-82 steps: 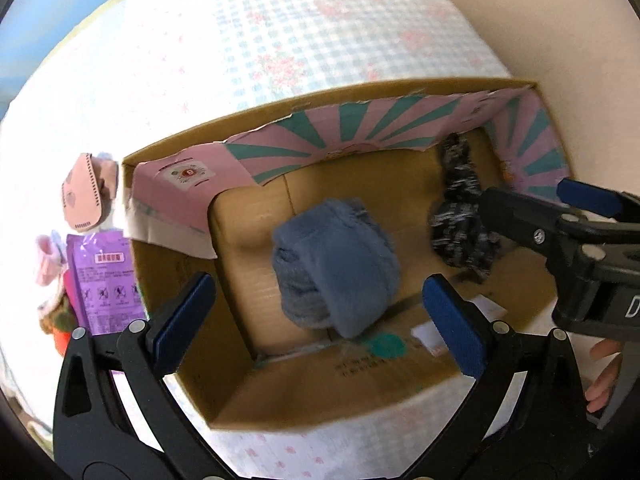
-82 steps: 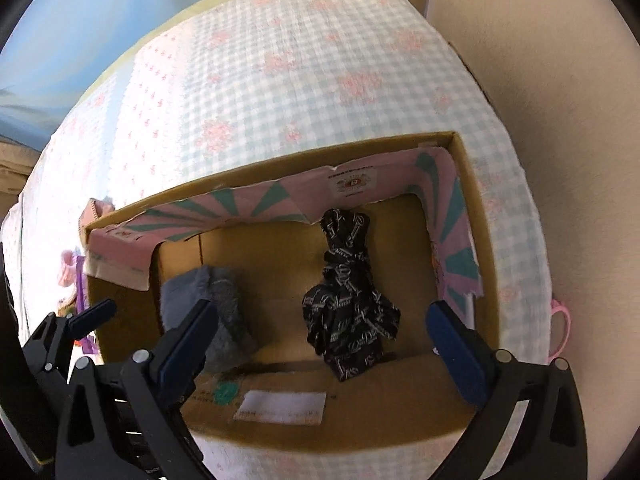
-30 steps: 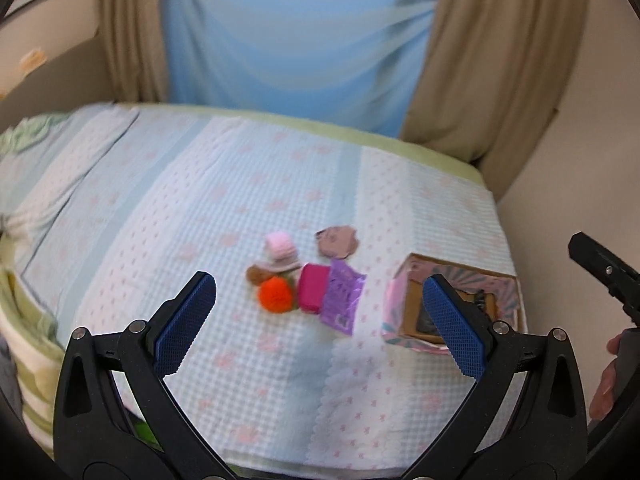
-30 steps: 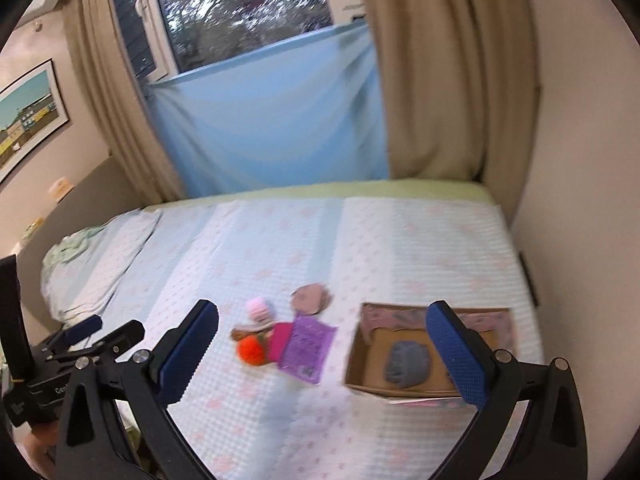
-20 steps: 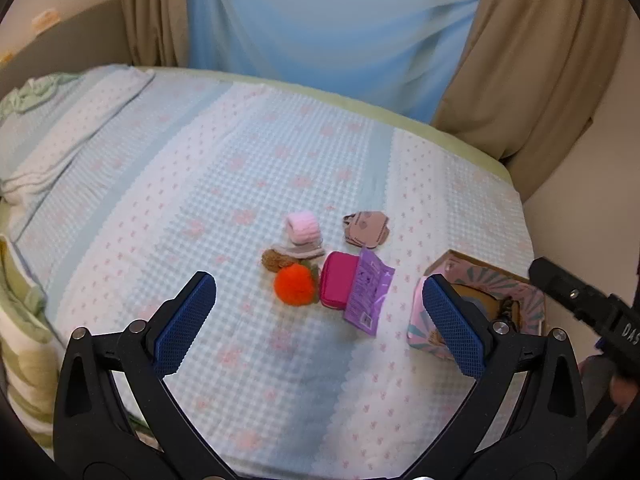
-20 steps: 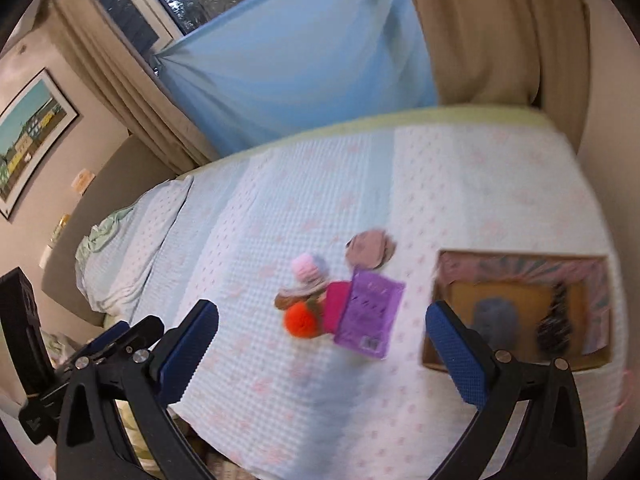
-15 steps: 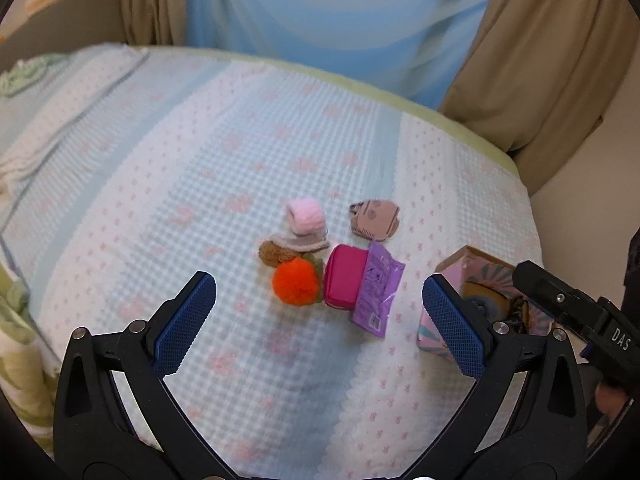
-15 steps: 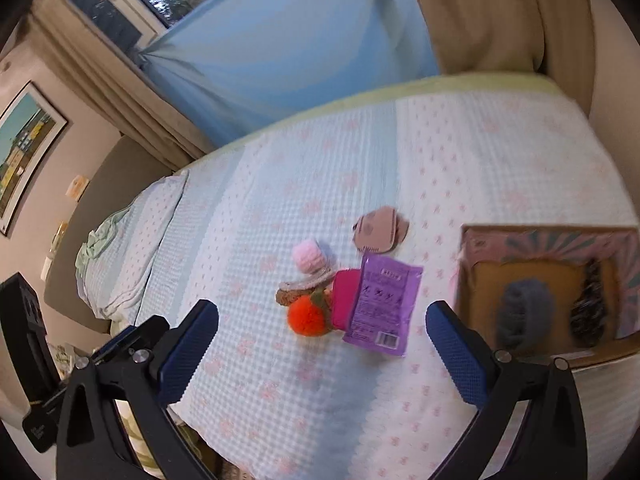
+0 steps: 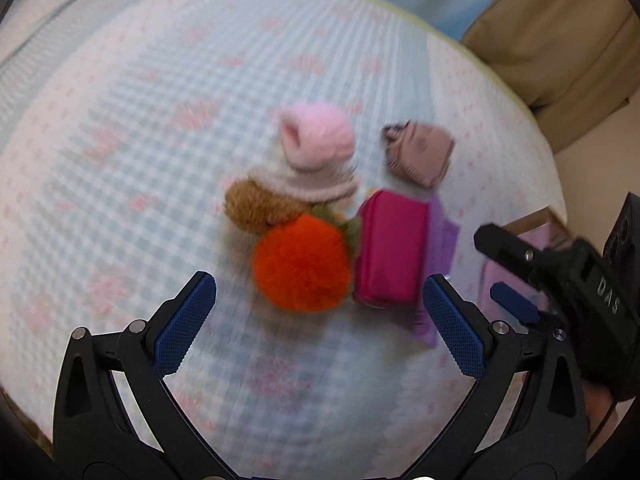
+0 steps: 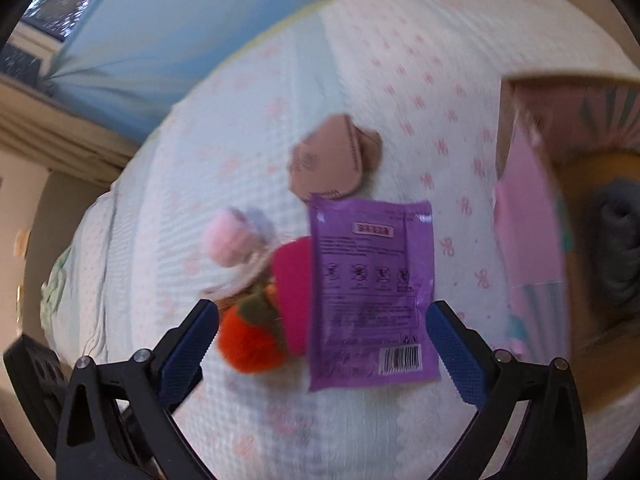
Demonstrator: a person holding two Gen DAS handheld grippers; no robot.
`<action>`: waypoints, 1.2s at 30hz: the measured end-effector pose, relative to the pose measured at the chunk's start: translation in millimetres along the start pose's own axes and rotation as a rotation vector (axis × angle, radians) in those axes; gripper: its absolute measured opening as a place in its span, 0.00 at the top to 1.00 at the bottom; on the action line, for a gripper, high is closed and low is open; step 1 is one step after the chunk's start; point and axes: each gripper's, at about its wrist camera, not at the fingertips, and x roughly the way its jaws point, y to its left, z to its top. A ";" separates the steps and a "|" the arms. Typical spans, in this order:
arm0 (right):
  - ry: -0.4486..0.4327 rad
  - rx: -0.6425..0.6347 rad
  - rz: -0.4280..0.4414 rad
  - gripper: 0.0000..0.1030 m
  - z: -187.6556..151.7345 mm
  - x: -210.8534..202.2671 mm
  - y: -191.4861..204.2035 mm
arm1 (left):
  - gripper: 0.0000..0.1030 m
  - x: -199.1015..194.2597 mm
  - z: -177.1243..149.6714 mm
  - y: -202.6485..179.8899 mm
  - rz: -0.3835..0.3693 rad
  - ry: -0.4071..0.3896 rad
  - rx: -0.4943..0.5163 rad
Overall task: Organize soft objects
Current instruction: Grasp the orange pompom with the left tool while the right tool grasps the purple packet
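A heap of soft things lies on the bed: an orange pom-pom (image 9: 301, 261), a magenta pouch (image 9: 390, 247), a pink fluffy piece (image 9: 318, 141) on a beige one, a brown fuzzy ball (image 9: 256, 205), a tan pad (image 9: 418, 154) and a purple packet (image 10: 372, 290). My left gripper (image 9: 320, 322) is open, just in front of the pom-pom and pouch. My right gripper (image 10: 322, 344) is open over the packet; it also shows in the left wrist view (image 9: 520, 280). The cardboard box (image 10: 532, 216) at right holds a grey fuzzy item (image 10: 618, 240).
The bed has a pale blue and white checked cover (image 9: 120, 128) with pink flowers. Beige curtains (image 9: 560, 28) and a blue sheet (image 10: 168, 32) hang beyond the bed's far edge. A wall runs along the right side.
Both grippers have come down from high above the bed toward the heap, which now fills the views. Both stayed open. The box has slid to the right edge.
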 end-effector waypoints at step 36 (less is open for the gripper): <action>0.019 0.085 0.101 0.76 6.0 59.1 -30.9 | 0.66 77.6 7.3 -10.8 0.071 0.061 0.079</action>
